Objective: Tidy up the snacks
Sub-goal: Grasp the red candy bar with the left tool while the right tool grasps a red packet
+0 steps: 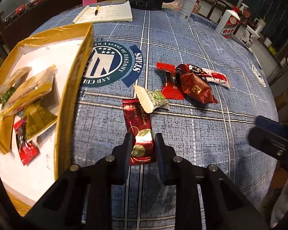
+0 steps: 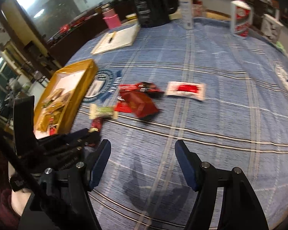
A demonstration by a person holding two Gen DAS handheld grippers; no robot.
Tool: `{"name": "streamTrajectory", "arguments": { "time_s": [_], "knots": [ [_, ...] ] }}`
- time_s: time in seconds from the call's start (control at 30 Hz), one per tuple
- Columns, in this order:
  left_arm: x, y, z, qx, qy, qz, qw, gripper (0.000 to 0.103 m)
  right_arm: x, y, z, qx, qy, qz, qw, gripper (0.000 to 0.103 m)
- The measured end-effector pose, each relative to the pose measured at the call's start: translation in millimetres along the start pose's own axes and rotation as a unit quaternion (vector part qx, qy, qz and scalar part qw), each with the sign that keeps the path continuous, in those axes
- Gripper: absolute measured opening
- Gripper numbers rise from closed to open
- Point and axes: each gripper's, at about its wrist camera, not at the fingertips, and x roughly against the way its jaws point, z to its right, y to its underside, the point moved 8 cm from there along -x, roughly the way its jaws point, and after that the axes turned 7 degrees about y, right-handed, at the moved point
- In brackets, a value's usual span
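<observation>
left hand-held gripper [image 1: 142,143] clamps red snack bar [image 1: 139,132]
bar lies lengthwise away from camera (flat on desk [image 1: 201,134]); right hand-held gripper [image 2: 143,161] wide, empty

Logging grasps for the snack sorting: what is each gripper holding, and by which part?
The left gripper pinches the red Golden Crown packet at its near end. The right gripper holds nothing, jaws open.

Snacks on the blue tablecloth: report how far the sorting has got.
Done: several wrapped snacks already lie in the gold box. In hand: the left gripper is shut on the red Golden Crown packet. Left: the green-and-white candy, the red packets and the white-and-red packet; the right gripper is open and holds nothing.
</observation>
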Motion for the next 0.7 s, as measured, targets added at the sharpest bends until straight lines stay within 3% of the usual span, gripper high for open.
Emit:
{"name": "streamTrajectory", "arguments": {
  "time_s": [0.1, 0.13, 0.4, 0.47, 0.53, 0.57, 0.7],
  "knots": [
    [7.0, 4.9, -1.3, 0.013, 0.014, 0.004, 0.9998, 0.021, -11.3, -5.4, -13.5, -0.001, -0.03, -0.017, 0.999, 0.069],
    [9.4, 6.1, -1.1, 0.015, 0.021, 0.005, 0.9997, 0.0, -14.2, -6.5, -16.5, -0.001, -0.033, -0.02, 0.999, 0.069],
    [9.8, 8.8, 1.3, 0.023, 0.04, 0.005, 0.9989, 0.004, -39.8, -25.4, -9.5, 0.038, 0.02, -0.003, 0.999, 0.069],
    [5.1, 7.7, 0.6, 0.029, 0.041, 0.001, 0.9987, 0.014, -45.7, -34.3, -8.1, 0.055, 0.041, 0.004, 0.998, 0.069],
    [0.4, 4.4, 1.2, 0.03, 0.038, 0.002, 0.9988, 0.044, -51.0, -43.8, -8.1, 0.069, 0.054, 0.013, 0.996, 0.069],
    [-2.1, 2.2, 1.4, 0.028, 0.032, 0.004, 0.9991, 0.053, -54.2, -46.7, -7.9, 0.073, 0.056, 0.014, 0.996, 0.069],
    [-12.7, -4.8, 3.8, 0.013, 0.017, 0.009, 0.9997, 0.056, -77.3, -55.5, -10.4, 0.098, 0.07, -0.001, 0.993, 0.069]
  ]
}}
